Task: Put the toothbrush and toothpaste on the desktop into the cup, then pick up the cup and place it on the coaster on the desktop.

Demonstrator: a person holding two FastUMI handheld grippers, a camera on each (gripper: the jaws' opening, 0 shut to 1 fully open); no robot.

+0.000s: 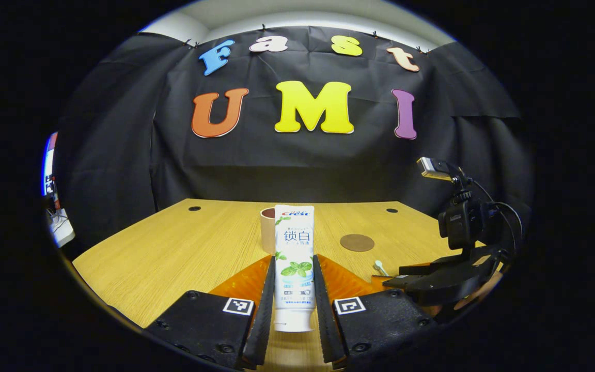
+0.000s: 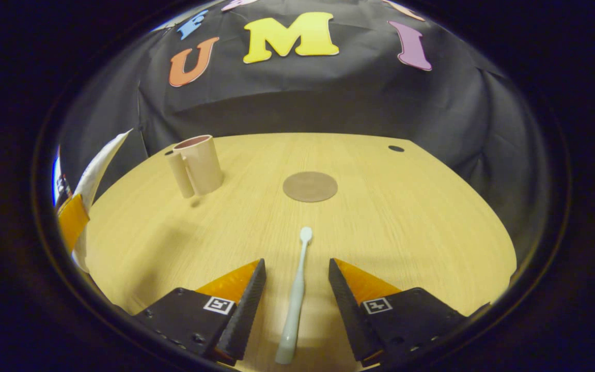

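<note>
In the left gripper view my left gripper [image 1: 293, 261] is shut on a white toothpaste tube [image 1: 294, 248], held upright above the table, cap end down. Behind the tube stands the beige cup [image 1: 267, 230], partly hidden by it. The round brown coaster [image 1: 357, 242] lies to the right, and the toothbrush head [image 1: 380, 267] peeks out beside the right gripper [image 1: 439, 281]. In the right gripper view my right gripper [image 2: 296, 266] is open, low over the table, with the white toothbrush [image 2: 296, 294] lying between its fingers untouched. The cup [image 2: 198, 164] stands far left, the coaster [image 2: 310, 186] straight ahead.
The wooden table [image 2: 406, 217] has small dark cable holes [image 2: 395, 148] near its back edge. The black cloth wall closes the back and sides. The toothpaste tube and left gripper [image 2: 83, 206] appear at the left edge of the right gripper view.
</note>
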